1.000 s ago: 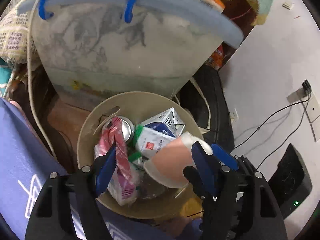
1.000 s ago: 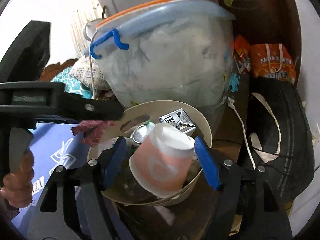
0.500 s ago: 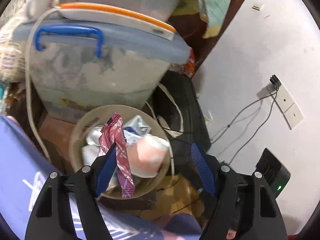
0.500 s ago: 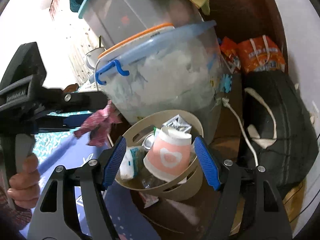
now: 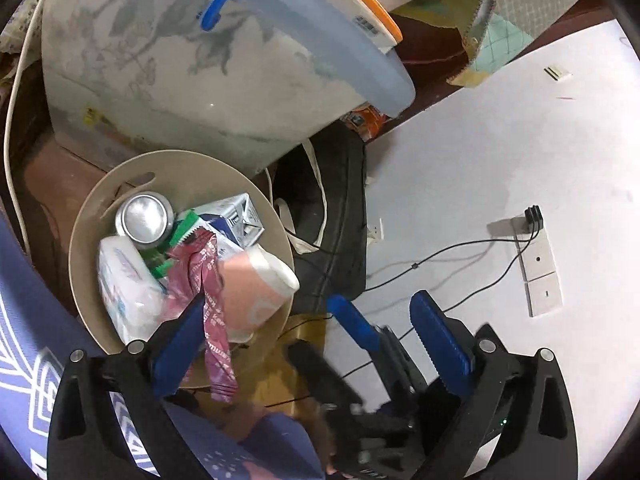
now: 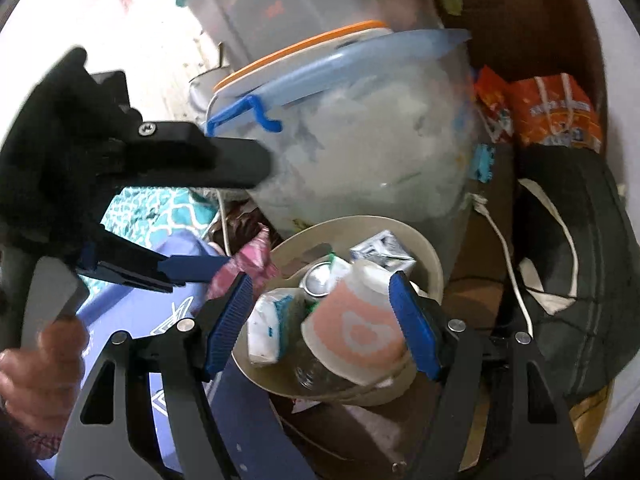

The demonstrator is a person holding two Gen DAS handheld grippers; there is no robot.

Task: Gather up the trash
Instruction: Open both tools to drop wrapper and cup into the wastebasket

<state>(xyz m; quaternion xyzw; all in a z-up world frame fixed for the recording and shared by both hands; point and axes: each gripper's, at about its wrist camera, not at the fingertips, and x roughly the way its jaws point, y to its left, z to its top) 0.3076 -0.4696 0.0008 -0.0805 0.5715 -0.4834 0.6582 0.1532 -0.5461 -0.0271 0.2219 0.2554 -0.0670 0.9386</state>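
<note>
While askew, paper cup (image 6: 356, 332) inside bin (image 6: 435, 268)

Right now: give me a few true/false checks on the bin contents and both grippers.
1. The pink paper cup lies in the beige bin. True.
2. The left gripper is clamped on the red wrapper. False: its jaws have just been opening and stand wide; the wrapper hangs against one finger, unpinched.
3. The silver can sits on the floor outside the bin. False: it is in the bin, beside the milk carton.
4. The right gripper is open and holds nothing. True.
</note>
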